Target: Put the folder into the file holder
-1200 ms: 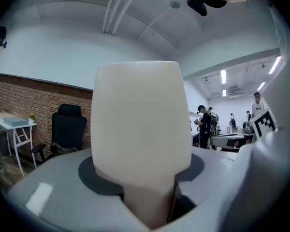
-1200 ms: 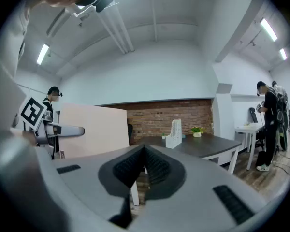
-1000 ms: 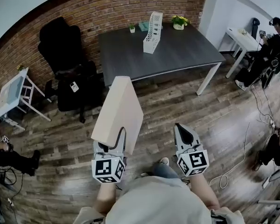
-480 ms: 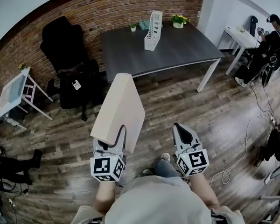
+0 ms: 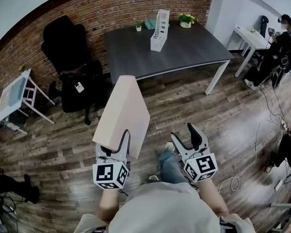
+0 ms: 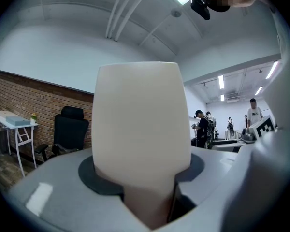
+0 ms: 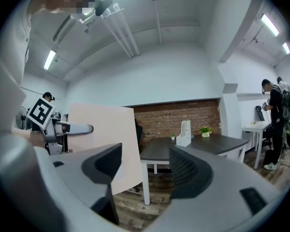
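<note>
A wide cream folder (image 5: 122, 113) stands up out of my left gripper (image 5: 114, 144), whose jaws are shut on its lower edge; in the left gripper view the folder (image 6: 141, 129) fills the middle. My right gripper (image 5: 185, 136) hangs beside it over the floor, its jaws opening with nothing between them. In the right gripper view the folder (image 7: 106, 144) and the left gripper (image 7: 63, 128) show at the left. The white file holder (image 5: 159, 30) stands upright far ahead on the dark grey table (image 5: 184, 52), and shows small as the file holder (image 7: 185, 133) in the right gripper view.
A black office chair (image 5: 70, 67) stands left of the table, with a small white side table (image 5: 12, 98) further left. Small potted plants (image 5: 186, 21) sit at the table's back edge. A person (image 5: 281, 47) sits at a white desk at the right. Cables (image 5: 254, 154) trail across the wooden floor.
The right gripper's jaws have spread apart from shut. The left gripper still holds the folder in much the same place. The person's leg has moved forward between the grippers.
</note>
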`<act>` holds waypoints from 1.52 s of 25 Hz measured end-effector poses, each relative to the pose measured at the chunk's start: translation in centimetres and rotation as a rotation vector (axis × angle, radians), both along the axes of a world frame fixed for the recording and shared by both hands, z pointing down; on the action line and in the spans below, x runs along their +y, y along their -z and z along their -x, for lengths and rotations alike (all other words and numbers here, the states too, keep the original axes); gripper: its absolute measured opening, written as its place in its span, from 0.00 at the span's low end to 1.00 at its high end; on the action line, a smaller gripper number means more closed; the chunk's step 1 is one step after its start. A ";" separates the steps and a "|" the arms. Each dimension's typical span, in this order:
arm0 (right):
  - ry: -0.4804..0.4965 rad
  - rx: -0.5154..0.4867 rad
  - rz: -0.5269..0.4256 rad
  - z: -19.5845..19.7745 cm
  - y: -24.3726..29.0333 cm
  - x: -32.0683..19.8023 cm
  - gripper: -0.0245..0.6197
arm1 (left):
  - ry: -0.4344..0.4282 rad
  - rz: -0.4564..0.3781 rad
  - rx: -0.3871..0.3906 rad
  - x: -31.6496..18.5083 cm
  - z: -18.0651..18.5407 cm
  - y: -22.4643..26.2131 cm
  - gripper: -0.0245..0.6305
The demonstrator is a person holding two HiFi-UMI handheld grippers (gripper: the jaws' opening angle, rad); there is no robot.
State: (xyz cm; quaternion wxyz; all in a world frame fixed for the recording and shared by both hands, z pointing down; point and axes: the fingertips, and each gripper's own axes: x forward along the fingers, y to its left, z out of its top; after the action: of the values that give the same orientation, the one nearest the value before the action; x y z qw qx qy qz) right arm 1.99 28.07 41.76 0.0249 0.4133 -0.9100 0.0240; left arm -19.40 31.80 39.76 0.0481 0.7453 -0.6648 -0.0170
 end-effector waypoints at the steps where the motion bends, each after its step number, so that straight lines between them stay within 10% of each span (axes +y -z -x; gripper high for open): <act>1: 0.006 -0.003 0.003 0.1 0.0 -0.3 0.53 | 0.002 0.000 0.001 -0.2 0.0 0.0 0.45; 14: -0.004 -0.019 0.033 -0.6 -1.6 -10.3 0.69 | 0.034 0.006 0.008 -9.2 -0.1 -0.8 0.45; 38: 0.035 0.018 0.038 -2.4 -0.7 -35.4 0.70 | 0.086 -0.005 -0.010 -34.1 -1.7 1.4 0.45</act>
State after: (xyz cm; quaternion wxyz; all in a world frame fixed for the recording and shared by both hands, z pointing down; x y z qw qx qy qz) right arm 4.36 -7.33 42.45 0.0414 0.3971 -0.9161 0.0371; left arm -17.71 -2.34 38.34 0.0422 0.7164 -0.6962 -0.0173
